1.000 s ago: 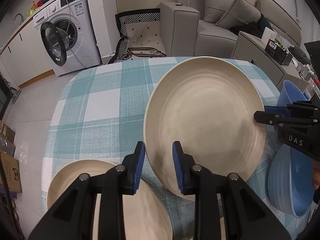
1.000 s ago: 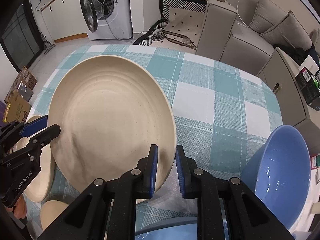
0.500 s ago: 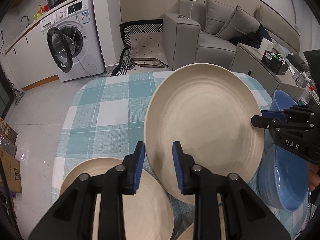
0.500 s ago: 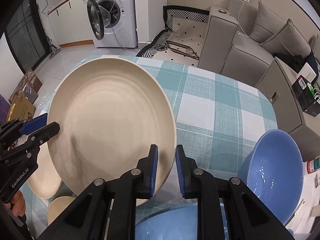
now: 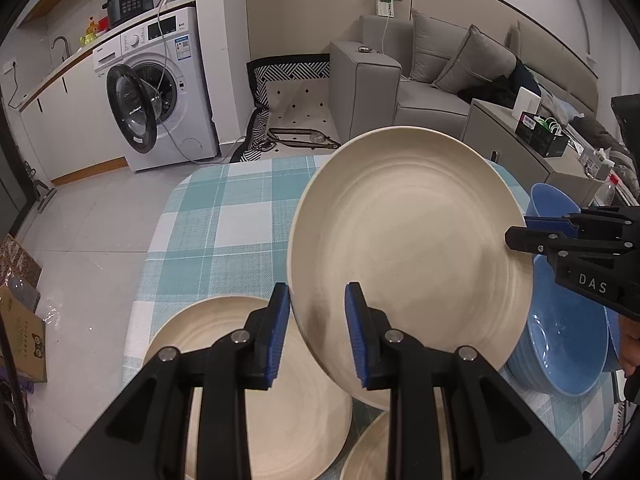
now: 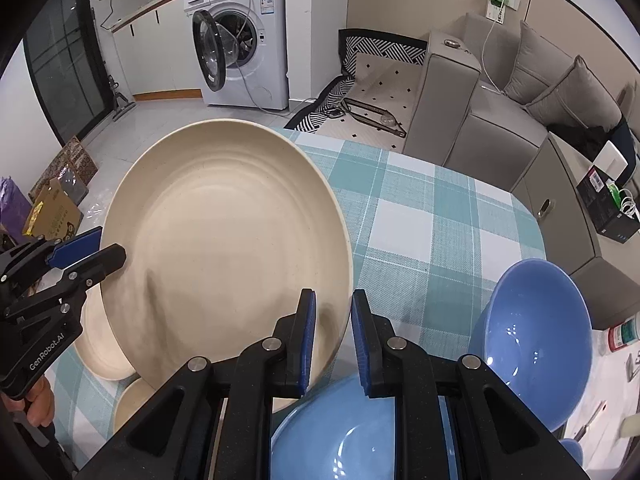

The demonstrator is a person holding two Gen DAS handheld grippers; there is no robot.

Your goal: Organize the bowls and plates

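A large round cream plate (image 5: pixel 408 248) is held tilted above the teal-checked tablecloth (image 5: pixel 224 232), its opposite rims clamped by the left gripper (image 5: pixel 316 332) and right gripper (image 6: pixel 332 336).

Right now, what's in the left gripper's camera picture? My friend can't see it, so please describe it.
Both grippers hold one big cream plate tilted above a checked tablecloth: the left gripper pinches its near edge, the right gripper its right edge. Another cream plate lies below, blue bowls sit right.

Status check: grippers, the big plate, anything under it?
Left gripper and right gripper shut on large cream plate, off the tablecloth. Cream plates and blue bowls below.
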